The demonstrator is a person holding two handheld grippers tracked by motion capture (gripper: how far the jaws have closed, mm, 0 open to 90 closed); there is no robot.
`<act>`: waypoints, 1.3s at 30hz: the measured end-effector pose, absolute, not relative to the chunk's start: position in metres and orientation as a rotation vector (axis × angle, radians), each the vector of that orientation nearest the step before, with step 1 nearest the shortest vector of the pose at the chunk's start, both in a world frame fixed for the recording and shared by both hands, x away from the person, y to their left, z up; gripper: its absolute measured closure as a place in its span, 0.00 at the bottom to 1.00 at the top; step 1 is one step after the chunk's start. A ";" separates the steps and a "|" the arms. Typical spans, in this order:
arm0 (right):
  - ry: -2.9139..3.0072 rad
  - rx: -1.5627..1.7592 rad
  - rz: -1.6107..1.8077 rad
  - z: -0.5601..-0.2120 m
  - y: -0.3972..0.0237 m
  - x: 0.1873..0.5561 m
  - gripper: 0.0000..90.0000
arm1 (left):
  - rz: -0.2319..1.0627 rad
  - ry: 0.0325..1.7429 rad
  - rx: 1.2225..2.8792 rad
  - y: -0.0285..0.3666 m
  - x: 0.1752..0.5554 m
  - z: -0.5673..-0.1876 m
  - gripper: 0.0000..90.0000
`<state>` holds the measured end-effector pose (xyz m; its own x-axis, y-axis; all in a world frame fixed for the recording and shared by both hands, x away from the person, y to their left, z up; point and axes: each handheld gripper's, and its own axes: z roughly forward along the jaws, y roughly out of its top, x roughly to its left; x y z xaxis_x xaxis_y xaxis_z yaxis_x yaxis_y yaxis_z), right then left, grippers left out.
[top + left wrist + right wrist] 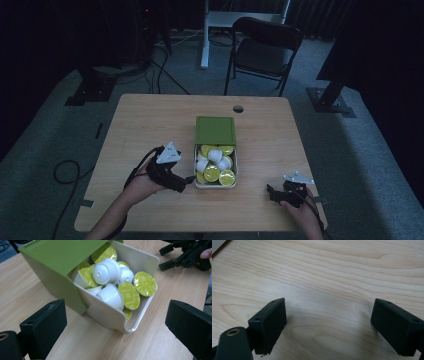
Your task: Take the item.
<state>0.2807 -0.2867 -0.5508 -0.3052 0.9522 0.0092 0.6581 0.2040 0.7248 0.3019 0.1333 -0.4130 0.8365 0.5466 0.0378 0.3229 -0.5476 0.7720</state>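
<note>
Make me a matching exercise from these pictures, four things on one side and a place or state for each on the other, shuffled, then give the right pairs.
Things:
1. left gripper
2. right gripper
3. green cover
4. coffee capsules

Places or states:
A. piled in the open white tray
B. open over bare wood near the table's right front corner
C. slid back over the tray's far end
D. open, just left of the tray's front end

Pairs: 1-D, 2-B, 3-C, 4-A
</note>
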 end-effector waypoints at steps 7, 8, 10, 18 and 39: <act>2.040 1.495 0.884 -0.551 -0.287 0.281 0.14 | 0.342 0.606 2.203 0.118 0.305 -0.413 0.06; 2.040 1.495 0.884 -0.551 -0.287 0.281 0.14 | 0.344 0.600 2.207 0.116 0.305 -0.414 0.06; 2.039 1.495 0.884 -0.551 -0.287 0.281 0.14 | 0.343 0.596 2.207 0.113 0.306 -0.414 0.07; 2.040 1.495 0.884 -0.551 -0.287 0.281 0.14 | 0.359 0.583 2.234 0.099 0.310 -0.419 0.24; 2.040 1.495 0.884 -0.551 -0.287 0.281 0.14 | 0.433 0.640 2.304 0.078 0.320 -0.434 0.66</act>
